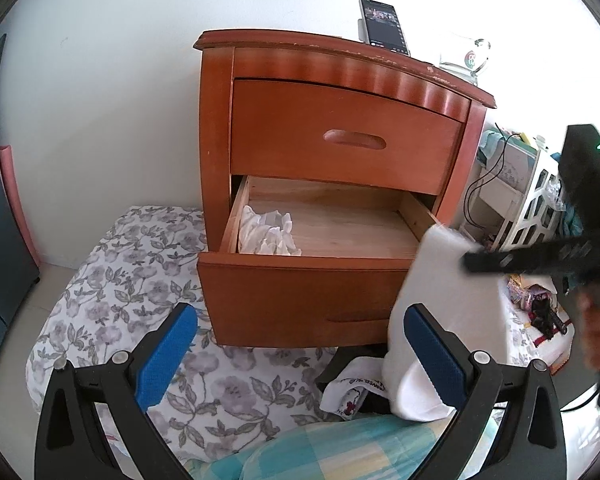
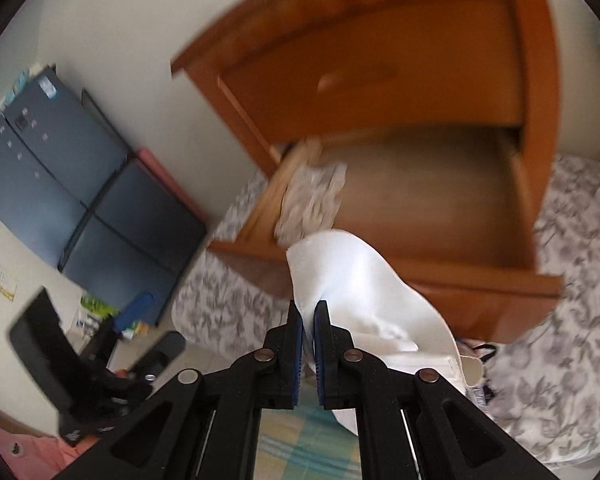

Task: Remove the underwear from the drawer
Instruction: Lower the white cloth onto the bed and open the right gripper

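The wooden nightstand's lower drawer (image 1: pixel 300 300) is pulled out over the bed. A crumpled white piece of underwear (image 1: pixel 268 236) lies in its left corner, blurred in the right wrist view (image 2: pixel 312 200). My right gripper (image 2: pixel 308 312) is shut on a white garment (image 2: pixel 360 280) that hangs in front of the drawer's face. From the left wrist view that garment (image 1: pixel 424 300) drapes below the right gripper (image 1: pixel 472 260). My left gripper (image 1: pixel 300 352) stands open with nothing between its blue pads (image 1: pixel 168 356), low over the bed in front of the drawer.
A small pile of white and dark garments (image 1: pixel 352 392) lies on the floral bedsheet (image 1: pixel 120 280) below the drawer. A phone (image 1: pixel 384 26) and a glass mug (image 1: pixel 464 56) stand on the nightstand. A white shelf (image 1: pixel 528 200) is right, a dark blue cabinet (image 2: pixel 60 184) left.
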Demonstrator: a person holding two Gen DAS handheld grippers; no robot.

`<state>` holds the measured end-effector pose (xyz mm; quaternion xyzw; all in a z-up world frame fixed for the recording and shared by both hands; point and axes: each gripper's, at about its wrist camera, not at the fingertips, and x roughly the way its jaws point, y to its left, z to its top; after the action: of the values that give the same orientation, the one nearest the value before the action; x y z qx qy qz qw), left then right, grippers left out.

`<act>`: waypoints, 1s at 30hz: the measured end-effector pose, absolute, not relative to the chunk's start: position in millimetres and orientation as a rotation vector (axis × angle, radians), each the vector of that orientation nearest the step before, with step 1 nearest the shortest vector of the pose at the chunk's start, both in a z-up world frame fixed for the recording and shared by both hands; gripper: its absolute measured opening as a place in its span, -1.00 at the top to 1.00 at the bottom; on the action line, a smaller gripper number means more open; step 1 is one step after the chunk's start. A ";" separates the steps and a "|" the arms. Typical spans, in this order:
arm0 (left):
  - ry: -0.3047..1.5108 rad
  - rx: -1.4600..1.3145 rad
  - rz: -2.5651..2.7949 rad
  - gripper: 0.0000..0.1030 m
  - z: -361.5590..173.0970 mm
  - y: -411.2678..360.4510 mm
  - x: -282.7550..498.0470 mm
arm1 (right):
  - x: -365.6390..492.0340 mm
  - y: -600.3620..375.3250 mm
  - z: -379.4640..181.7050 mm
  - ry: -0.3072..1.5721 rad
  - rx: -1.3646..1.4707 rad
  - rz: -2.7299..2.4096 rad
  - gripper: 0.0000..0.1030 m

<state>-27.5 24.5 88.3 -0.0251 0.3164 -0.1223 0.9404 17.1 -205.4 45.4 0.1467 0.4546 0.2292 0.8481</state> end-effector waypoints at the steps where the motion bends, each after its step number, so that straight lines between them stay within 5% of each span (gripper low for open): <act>1: 0.646 -0.052 -0.247 -1.00 88.0 25.2 -27.1 | 19.9 -199.5 39.3 0.974 0.301 0.489 0.89; 10: 0.661 -0.054 -0.233 -1.00 84.2 28.0 -23.8 | 30.6 -164.2 10.2 1.066 0.220 0.483 0.77; 15: 0.668 -0.059 -0.229 -1.00 82.5 29.6 -22.1 | 28.5 -170.4 21.8 1.044 0.188 0.428 0.08; 30: 0.712 -0.039 -0.220 -1.00 74.4 25.4 -17.6 | 7.4 -210.1 22.3 1.053 0.080 0.188 -0.65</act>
<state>-17.6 25.4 74.4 -0.0191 0.3478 -0.1076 0.9312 7.4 -210.1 22.3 0.0382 0.5016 0.0897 0.8596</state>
